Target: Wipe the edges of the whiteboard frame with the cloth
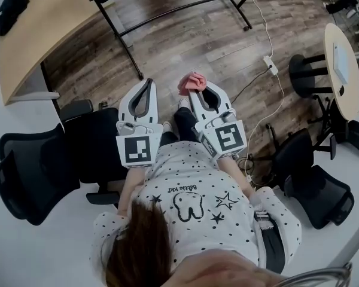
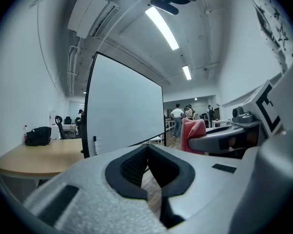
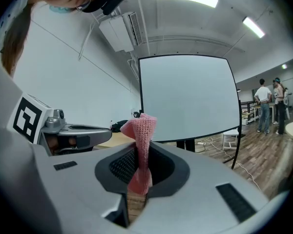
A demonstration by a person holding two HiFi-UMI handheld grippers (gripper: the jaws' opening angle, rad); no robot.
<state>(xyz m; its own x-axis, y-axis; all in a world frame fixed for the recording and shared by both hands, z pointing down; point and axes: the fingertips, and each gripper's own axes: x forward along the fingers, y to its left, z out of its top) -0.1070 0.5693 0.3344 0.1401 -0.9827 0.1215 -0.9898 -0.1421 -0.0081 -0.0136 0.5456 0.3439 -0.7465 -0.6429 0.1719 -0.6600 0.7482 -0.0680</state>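
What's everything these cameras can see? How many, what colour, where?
whiteboard: one, white with black frame, on a stand ahead
cloth: one, pink, clamped by the right gripper
curved table: one, light wood, left of the whiteboard
bag: one, black, on that table
office chairs: several, black, either side of the person
round table: one, pale, far right
power strip: one, white, on the wood floor
people: a few, standing far off
left gripper: one, white, shut, empty
right gripper: one, white, shut on the cloth

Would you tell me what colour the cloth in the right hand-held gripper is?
The cloth is pink, shown best in the right gripper view.
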